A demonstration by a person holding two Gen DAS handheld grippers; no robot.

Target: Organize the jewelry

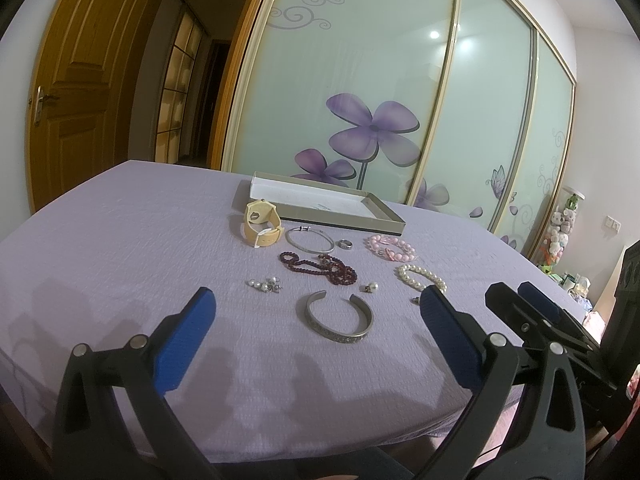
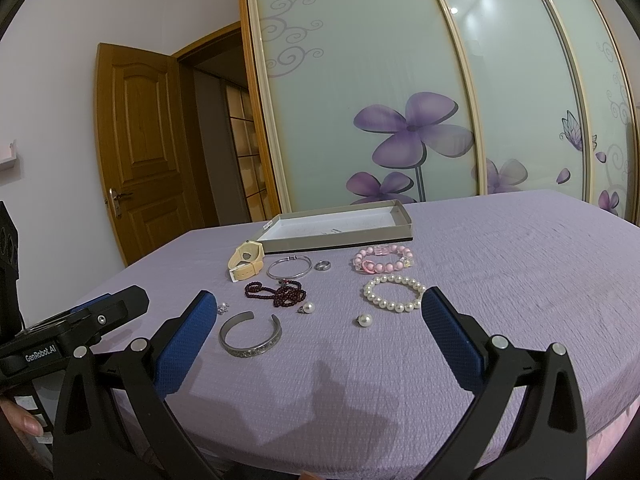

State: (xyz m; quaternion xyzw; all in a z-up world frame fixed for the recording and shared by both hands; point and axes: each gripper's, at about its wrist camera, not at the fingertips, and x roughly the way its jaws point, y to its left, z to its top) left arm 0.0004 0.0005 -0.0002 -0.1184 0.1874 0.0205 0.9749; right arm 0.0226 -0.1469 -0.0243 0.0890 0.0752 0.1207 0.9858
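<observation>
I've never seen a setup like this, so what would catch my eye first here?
Probably the big purple flower painted on the wardrobe doors behind the bed. Next, jewelry scattered on the lilac bedspread, with a silver cuff nearest, between the left gripper's blue fingers.

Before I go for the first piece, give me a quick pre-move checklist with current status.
1. Left gripper open, holding nothing: ok.
2. Right gripper open, holding nothing: ok.
3. Box open, nothing visible inside: ok.
4. Silver cuff lies alone nearest the left gripper, nothing touching it: ok.
5. Dark red bead strand apart from the thin silver bangle: cannot tell, they look close or touching.
6. Loose pearl earring clear of the white pearl bracelet: ok.
</observation>
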